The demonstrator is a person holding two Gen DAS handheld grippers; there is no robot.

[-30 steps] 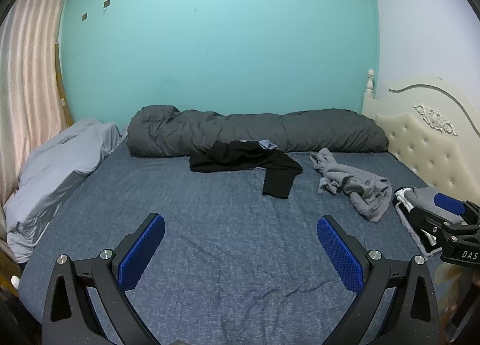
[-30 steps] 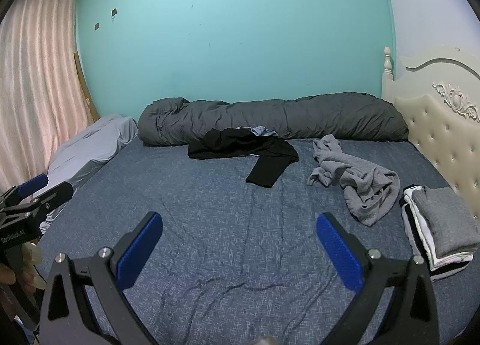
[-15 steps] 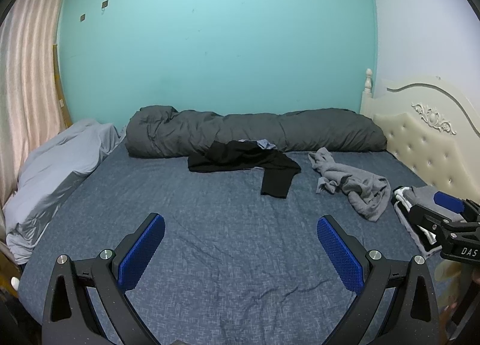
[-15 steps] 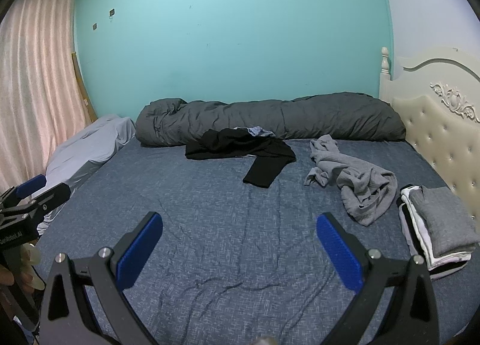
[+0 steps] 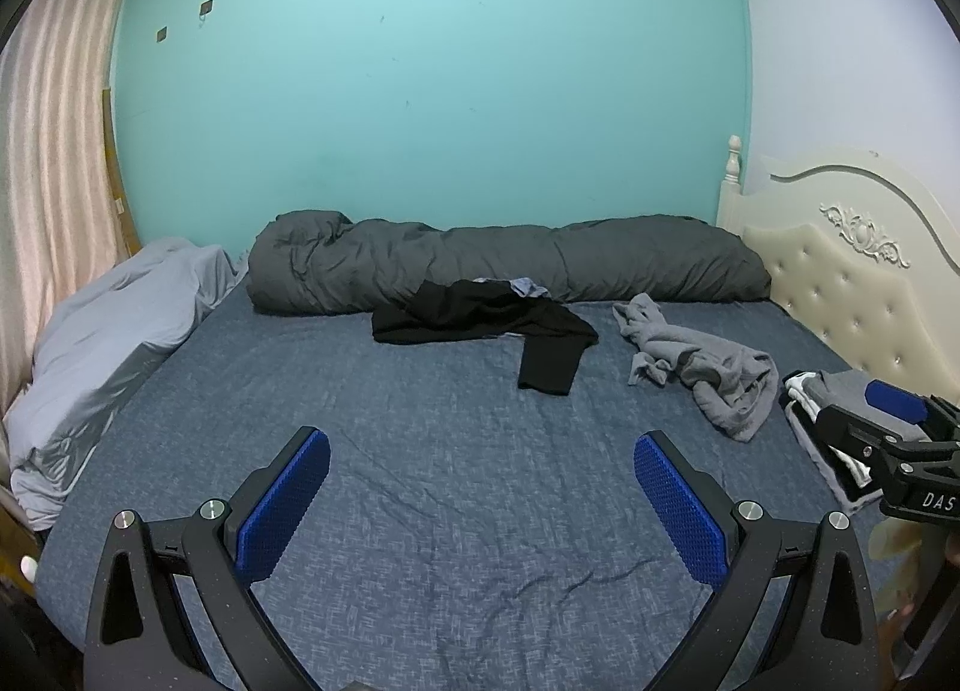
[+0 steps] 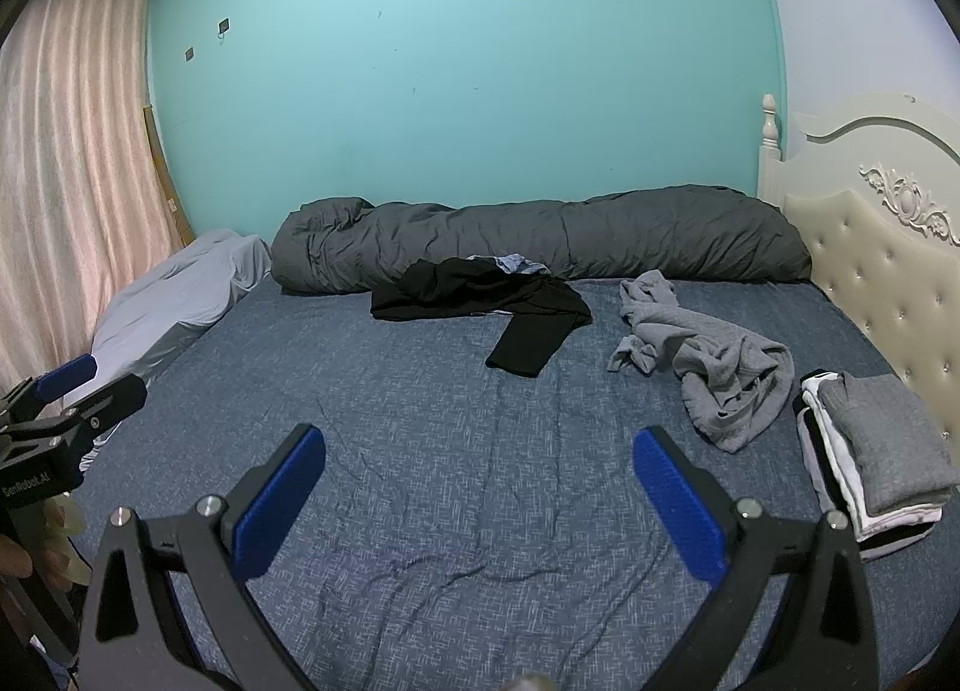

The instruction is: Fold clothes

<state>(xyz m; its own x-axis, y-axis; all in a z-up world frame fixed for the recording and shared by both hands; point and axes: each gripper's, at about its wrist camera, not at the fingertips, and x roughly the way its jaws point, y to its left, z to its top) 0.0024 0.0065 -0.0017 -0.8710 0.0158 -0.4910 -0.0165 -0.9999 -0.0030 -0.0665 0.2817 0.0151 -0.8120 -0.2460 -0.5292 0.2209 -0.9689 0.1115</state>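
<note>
Your left gripper (image 5: pixel 480 505) and right gripper (image 6: pixel 480 502) both gape wide, empty. The crumpled grey garment (image 6: pixel 714 373) lies ahead and rightward on the bed (image 6: pixel 420 427), nearer your right gripper, beside the folded stack (image 6: pixel 870 451).

Two hand-held grippers point forward side by side, level with each other. The left gripper (image 5: pixel 480 496) has its blue-padded fingers (image 5: pixel 282 502) spread wide apart, holding nothing. The right gripper (image 6: pixel 480 496) is likewise wide apart and holds nothing.
</note>
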